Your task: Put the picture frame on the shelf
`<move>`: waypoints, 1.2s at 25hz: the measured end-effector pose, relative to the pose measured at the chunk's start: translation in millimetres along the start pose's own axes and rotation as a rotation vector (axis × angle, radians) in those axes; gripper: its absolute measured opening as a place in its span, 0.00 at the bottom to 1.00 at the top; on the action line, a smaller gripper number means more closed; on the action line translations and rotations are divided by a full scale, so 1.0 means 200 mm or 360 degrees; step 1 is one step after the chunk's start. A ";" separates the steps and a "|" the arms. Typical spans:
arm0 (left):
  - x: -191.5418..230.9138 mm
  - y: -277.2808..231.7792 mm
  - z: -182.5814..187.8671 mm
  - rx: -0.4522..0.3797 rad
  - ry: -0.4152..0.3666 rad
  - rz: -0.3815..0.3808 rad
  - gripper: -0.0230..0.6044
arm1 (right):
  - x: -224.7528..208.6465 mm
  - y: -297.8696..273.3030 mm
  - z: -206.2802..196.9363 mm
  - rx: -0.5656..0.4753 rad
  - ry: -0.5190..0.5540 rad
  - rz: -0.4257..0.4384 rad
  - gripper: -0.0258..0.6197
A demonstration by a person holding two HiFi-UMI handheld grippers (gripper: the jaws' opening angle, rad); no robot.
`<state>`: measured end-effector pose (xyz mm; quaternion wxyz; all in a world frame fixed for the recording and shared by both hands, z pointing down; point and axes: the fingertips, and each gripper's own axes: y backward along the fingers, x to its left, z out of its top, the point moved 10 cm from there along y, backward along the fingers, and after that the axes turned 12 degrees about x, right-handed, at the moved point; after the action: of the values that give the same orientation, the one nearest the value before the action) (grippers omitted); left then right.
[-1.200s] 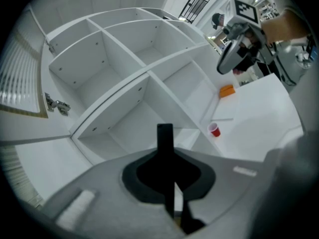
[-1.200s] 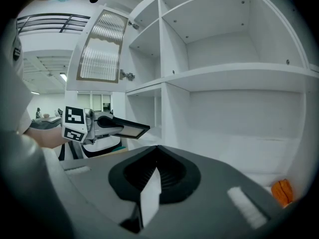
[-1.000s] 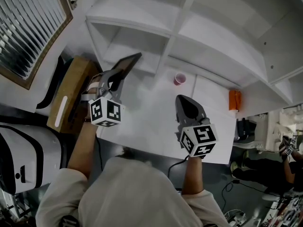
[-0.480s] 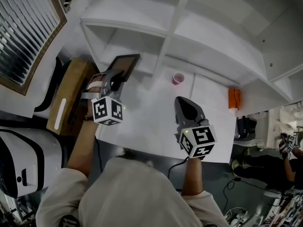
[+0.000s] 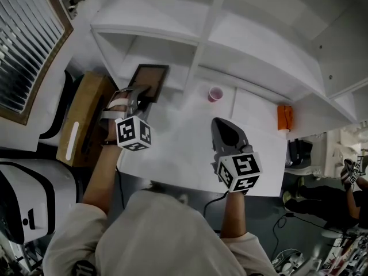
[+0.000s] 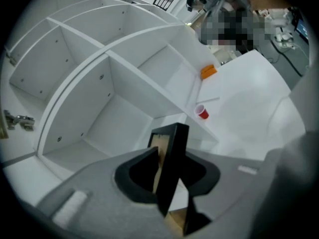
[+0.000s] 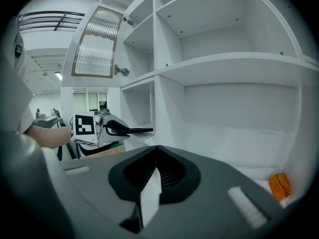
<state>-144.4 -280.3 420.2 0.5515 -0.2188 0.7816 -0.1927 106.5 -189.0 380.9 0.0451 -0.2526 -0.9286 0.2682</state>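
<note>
Picture frame (image 5: 150, 79), level (long axis pointing into shelf (image 5: 167, 29)), sits between just-opening jaws of left hand-held gripper (image 5: 138, 93).

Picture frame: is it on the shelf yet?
Nearly. Done: the picture frame lies in the bottom-left shelf compartment. In hand: the jaws of the left gripper have just been opening, the frame between them. Left: draw that gripper away. The right gripper is shut, empty.

There is 1 picture frame (image 5: 150, 80), 1 red cup (image 5: 215, 94) and 1 orange object (image 5: 285, 119). There is 1 white shelf unit (image 5: 172, 30) and 1 white table (image 5: 178, 148). There are 2 grippers: 1 left gripper (image 5: 140, 91) and 1 right gripper (image 5: 224, 132).
</note>
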 end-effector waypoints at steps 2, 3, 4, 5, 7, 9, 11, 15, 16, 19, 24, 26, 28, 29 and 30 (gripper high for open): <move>-0.01 -0.02 0.00 0.0013 -0.0018 -0.0016 0.20 | 0.00 -0.01 0.00 -0.0001 -0.0006 -0.0005 0.05; -0.01 -0.03 0.00 0.0017 -0.0023 -0.0022 0.21 | 0.00 -0.01 0.00 -0.0001 -0.0008 -0.0008 0.05; -0.01 -0.04 0.00 0.0019 -0.0025 -0.0027 0.21 | 0.00 -0.02 0.01 -0.0001 -0.0008 -0.0009 0.05; -0.01 -0.05 -0.01 0.0022 -0.0028 -0.0032 0.22 | 0.00 -0.02 0.01 0.0000 -0.0006 -0.0010 0.05; -0.01 -0.07 -0.01 0.0031 -0.0036 -0.0041 0.23 | 0.00 -0.04 0.03 -0.0001 0.0000 -0.0007 0.05; -0.02 -0.10 -0.01 0.0046 -0.0050 -0.0055 0.25 | 0.00 -0.05 0.03 -0.0004 -0.0001 -0.0004 0.05; -0.02 -0.13 -0.01 0.0058 -0.0064 -0.0071 0.27 | 0.00 -0.06 0.04 -0.0002 -0.0003 -0.0004 0.05; -0.04 -0.18 -0.02 0.0068 -0.0086 -0.0103 0.30 | -0.01 -0.09 0.03 0.0013 -0.0010 -0.0009 0.05; -0.04 -0.19 -0.02 0.0069 -0.0092 -0.0107 0.30 | -0.01 -0.09 0.03 0.0015 -0.0012 -0.0013 0.05; -0.04 -0.22 -0.02 0.0069 -0.0107 -0.0119 0.32 | -0.02 -0.10 0.03 0.0020 -0.0020 -0.0023 0.05; -0.03 -0.27 -0.02 0.0056 -0.0118 -0.0141 0.33 | -0.03 -0.11 0.02 0.0038 -0.0029 -0.0037 0.05; -0.02 -0.28 -0.01 0.0041 -0.0114 -0.0145 0.34 | -0.04 -0.11 0.02 0.0044 -0.0035 -0.0042 0.05; -0.02 -0.30 -0.01 0.0028 -0.0115 -0.0150 0.34 | -0.04 -0.12 0.01 0.0049 -0.0039 -0.0045 0.05; -0.01 -0.30 -0.01 0.0023 -0.0115 -0.0153 0.34 | -0.04 -0.12 0.01 0.0051 -0.0040 -0.0046 0.05; -0.01 -0.31 0.00 0.0018 -0.0115 -0.0156 0.34 | -0.04 -0.12 0.01 0.0054 -0.0042 -0.0047 0.05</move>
<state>-136.5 -330.7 455.6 0.5704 -0.2606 0.7484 -0.2160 102.3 -212.6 392.0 0.0410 -0.2343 -0.9281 0.2864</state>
